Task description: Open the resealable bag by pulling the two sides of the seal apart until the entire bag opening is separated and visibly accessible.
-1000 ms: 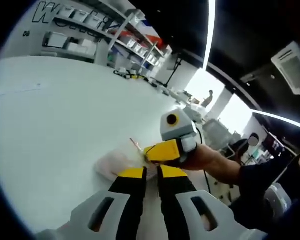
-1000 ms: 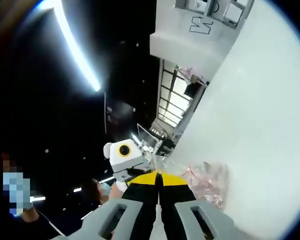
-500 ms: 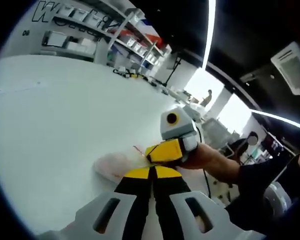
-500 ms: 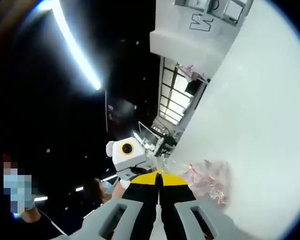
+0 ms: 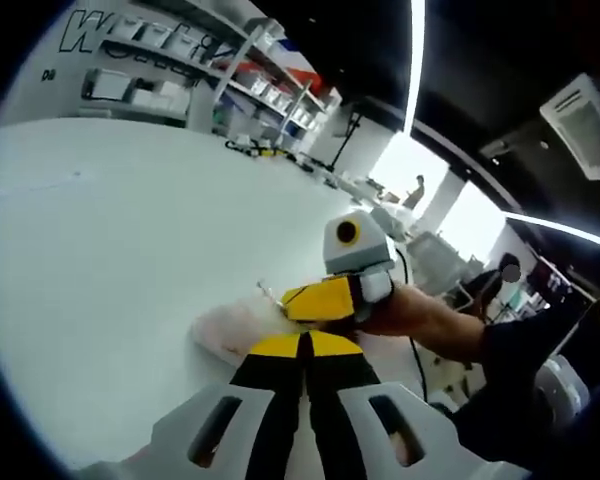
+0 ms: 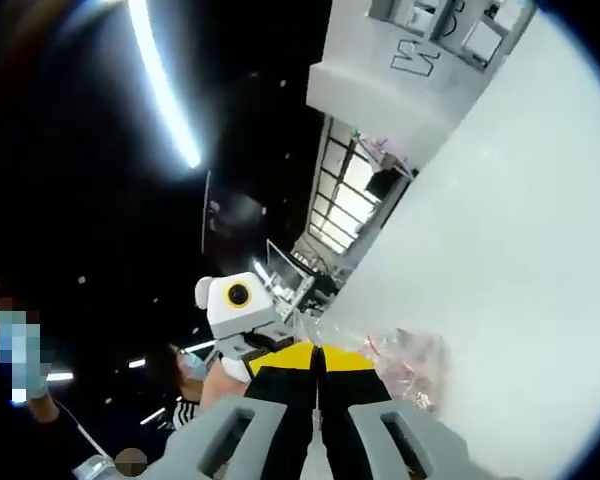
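Gripping the bag (image 5: 238, 325) at its near edge, the left gripper (image 5: 305, 343) has its yellow-tipped jaws pressed together with clear film pinched between them. Bag lies on the white table (image 5: 110, 240), just past the jaw tips, pale and crumpled, thin red seal line at its upper corner. The right gripper (image 5: 325, 300) comes in from the right in the left gripper view, held by a hand (image 5: 405, 315), its yellow jaws lying across the bag's top edge, touching the left gripper's tips; jaws look closed, on the bag's edge as far as can be told.

Right gripper view: own jaws (image 6: 317, 353) together, crinkled clear bag (image 6: 405, 365) just beside and right of the tips, on the table (image 6: 510, 250). Left gripper (image 6: 242, 335) sits just left of the tips. Shelving (image 5: 180, 75) beyond the table's far edge.
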### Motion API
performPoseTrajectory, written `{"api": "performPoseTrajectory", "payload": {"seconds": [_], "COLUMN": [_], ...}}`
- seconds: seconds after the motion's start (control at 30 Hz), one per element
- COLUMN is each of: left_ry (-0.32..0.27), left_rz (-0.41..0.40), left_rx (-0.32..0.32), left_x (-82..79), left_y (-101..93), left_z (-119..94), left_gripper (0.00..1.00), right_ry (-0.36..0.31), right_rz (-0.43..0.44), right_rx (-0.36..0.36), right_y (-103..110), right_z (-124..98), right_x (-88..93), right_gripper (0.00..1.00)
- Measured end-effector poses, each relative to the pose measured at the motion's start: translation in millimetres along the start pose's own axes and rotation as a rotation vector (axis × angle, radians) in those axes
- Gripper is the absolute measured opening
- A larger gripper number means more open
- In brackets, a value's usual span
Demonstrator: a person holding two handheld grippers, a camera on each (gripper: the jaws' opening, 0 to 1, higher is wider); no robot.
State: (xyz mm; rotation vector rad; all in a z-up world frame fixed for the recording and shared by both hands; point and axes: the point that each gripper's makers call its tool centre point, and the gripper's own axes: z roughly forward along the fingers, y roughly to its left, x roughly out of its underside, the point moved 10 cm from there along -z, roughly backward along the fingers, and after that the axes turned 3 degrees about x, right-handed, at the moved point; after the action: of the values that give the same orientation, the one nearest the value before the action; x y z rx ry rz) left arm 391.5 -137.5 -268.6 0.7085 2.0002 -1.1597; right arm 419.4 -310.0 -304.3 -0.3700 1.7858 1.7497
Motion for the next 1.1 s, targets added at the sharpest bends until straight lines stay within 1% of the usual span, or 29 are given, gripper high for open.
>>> {"api": "performPoseTrajectory", "payload": {"seconds": [0.13, 0.17, 0.2, 0.27, 0.3, 0.33, 0.43, 0.47, 0.57, 0.83, 0.97, 1.0, 1.07, 1.1], "left_ry": [-0.002, -0.001, -0.006, -0.011, 0.002, -0.001, -0.009, -0.012, -0.015, -0.024, -0.025, -0.036, -0.038, -0.051], "left_rz": [0.016, 0.019, 0.010, 0.023, 0.021, 0.023, 0.018, 0.013, 0.013, 0.010, 0.005, 0.014, 0.006, 0.012], "left_rx": [-0.009, 0.003, 0.016, 0.004, 0.000, -0.002, -0.008, -0.005, -0.007, -0.008, -0.006, -0.014, -0.010, -0.017], "left_x": [-0.3, -0.6, -0.1, -0.6, -0.2, -0.1, 0.5, 0.1, -0.1, -3.6, -3.0, -3.8, -3.8, -4.4], "left_y": [-1.6, -2.1, -4.1, -5.5, -4.7, -4.8, -6.0, -5.7, -5.5, -1.1, -2.6, -2.0, -2.0, -1.9], "left_z": [0, 0, -1, -3, -3, -5, -9, -10, -10, -10, -11, -11, -12, -12], "left_gripper": [0.00, 0.00, 0.00, 0.00, 0.00, 0.00, 0.00, 0.00, 0.00, 0.00, 0.00, 0.00, 0.00, 0.00], "right_ry": [0.000, -0.024, -0.019, -0.031, -0.047, -0.040, -0.053, -0.074, -0.083, -0.093, -0.119, -0.124, -0.136, -0.139], "right_rz": [-0.009, -0.021, -0.013, 0.032, 0.011, 0.003, 0.016, 0.026, 0.046, 0.041, 0.040, 0.038, 0.039, 0.037], "right_rx": [0.012, 0.034, 0.028, 0.020, 0.030, 0.017, 0.018, 0.023, 0.011, 0.014, 0.026, 0.028, 0.032, 0.033], "right_y": [0, -2, -2, -2, -3, -3, -3, -4, -5, -6, -9, -10, -10, -10], "right_z": [0, 0, -1, -3, -4, -3, -3, -6, -7, -8, -12, -13, -14, -14], "right_x": [0.3, -0.8, -1.1, -2.4, -4.1, -4.3, -5.8, -8.1, -9.2, -11.0, -16.0, -16.7, -17.6, -17.8], "right_gripper": [0.00, 0.00, 0.00, 0.00, 0.00, 0.00, 0.00, 0.00, 0.00, 0.00, 0.00, 0.00, 0.00, 0.00]}}
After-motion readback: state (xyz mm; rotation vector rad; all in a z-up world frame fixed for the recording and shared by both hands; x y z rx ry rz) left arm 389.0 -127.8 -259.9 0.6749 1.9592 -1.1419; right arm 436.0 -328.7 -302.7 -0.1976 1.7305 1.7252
